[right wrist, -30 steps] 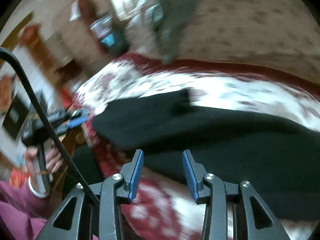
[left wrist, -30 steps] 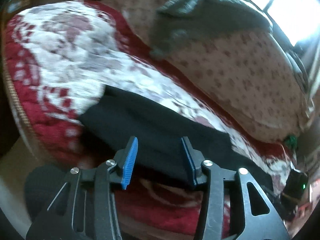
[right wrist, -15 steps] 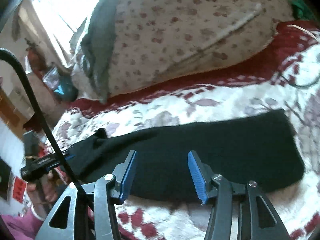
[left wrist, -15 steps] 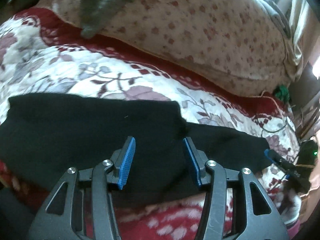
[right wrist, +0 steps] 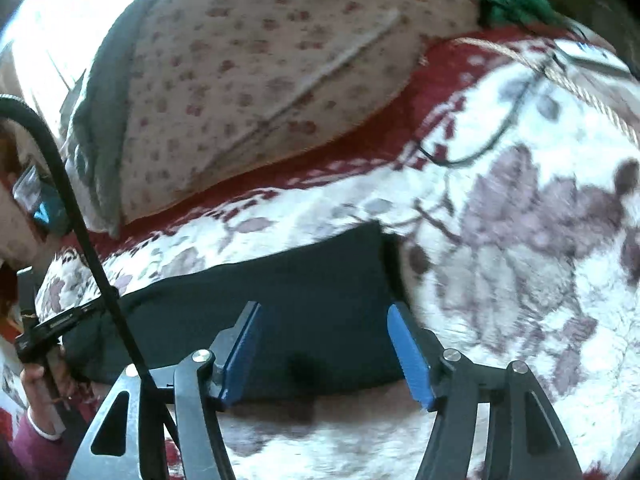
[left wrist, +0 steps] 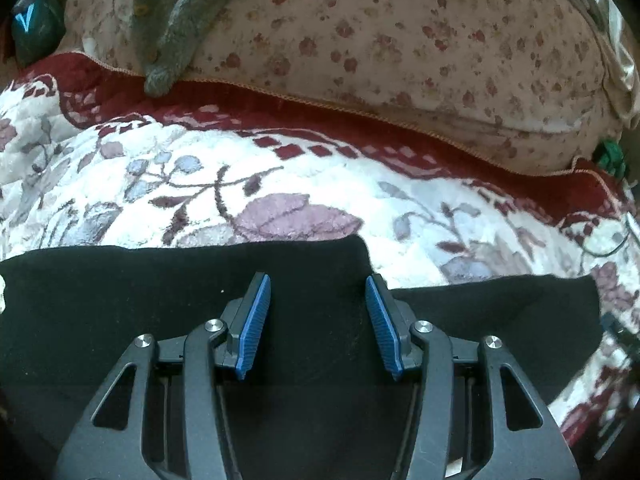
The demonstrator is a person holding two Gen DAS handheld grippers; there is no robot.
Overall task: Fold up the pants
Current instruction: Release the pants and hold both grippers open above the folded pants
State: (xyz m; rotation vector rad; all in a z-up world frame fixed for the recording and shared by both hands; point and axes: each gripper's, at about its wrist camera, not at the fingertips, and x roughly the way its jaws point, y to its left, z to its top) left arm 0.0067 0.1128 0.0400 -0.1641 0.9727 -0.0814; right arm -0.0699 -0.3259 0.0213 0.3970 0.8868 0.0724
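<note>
Black pants [left wrist: 120, 300] lie flat in a long band on a floral blanket [left wrist: 280, 176]. My left gripper [left wrist: 317, 278] hovers over their folded upper edge, jaws open, with nothing pinched between the blue pads [left wrist: 256, 320]. In the right wrist view the pants [right wrist: 312, 280] end just past my right gripper [right wrist: 324, 308]. Its jaws are opening, and the cloth lies under the gap with the pads off it. Far left in that view, a hand holds the left gripper [right wrist: 52, 328] at the pants' other end.
A big spotted cushion [left wrist: 400, 40] lies along the far side of the blanket, with a grey garment [left wrist: 180, 20] draped over it. A thin black cable [right wrist: 492, 140] and a green tuft [right wrist: 512, 4] sit at the blanket's right corner. A teal packet [left wrist: 32, 24] rests at far left.
Both grippers have slid sideways along the pants and rolled level. The right one has reached the pants' right end and its jaws have spread wider. The left gripper's gap looks the same.
</note>
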